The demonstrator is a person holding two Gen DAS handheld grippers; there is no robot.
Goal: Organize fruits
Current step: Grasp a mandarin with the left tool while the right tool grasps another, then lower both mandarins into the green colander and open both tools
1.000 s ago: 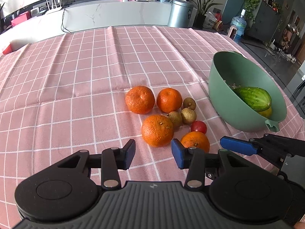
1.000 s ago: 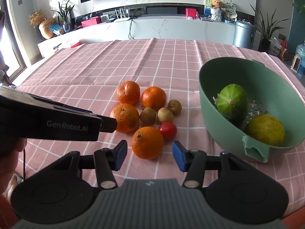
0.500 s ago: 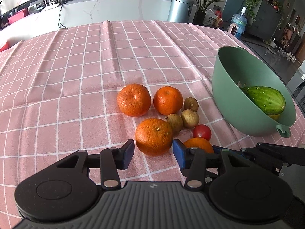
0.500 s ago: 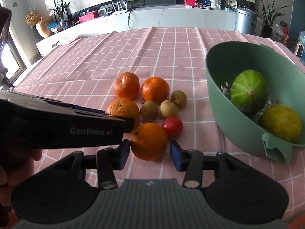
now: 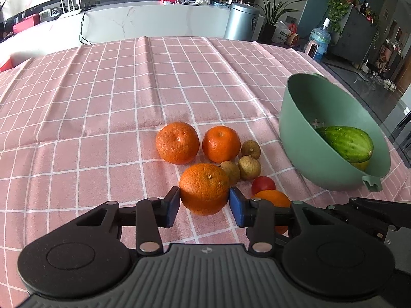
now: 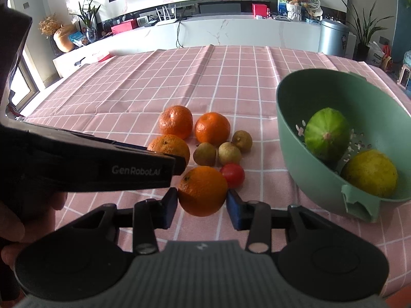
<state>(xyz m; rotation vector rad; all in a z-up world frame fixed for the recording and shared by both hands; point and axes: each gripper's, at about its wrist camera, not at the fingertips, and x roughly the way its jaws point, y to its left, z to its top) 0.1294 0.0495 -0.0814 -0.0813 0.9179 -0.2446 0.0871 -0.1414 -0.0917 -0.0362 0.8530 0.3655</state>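
Orange fruit sits between both pairs of pads. My left gripper [image 5: 204, 202] angles down at the cloth, its jaws having just been closing on a mandarin [image 5: 204, 188], pads touching both sides, I think. My right gripper [image 6: 202, 204] tilts likewise, jaws just closing onto the nearest mandarin [image 6: 203, 191], pads at its flanks. Right of the fingers stands the green bowl [image 6: 303, 159]. "GenRobot.AI" reads on the left gripper's side.

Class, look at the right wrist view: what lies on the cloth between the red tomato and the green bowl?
Nothing: in the right wrist view, only bare pink checked cloth lies between the tomato and the bowl.
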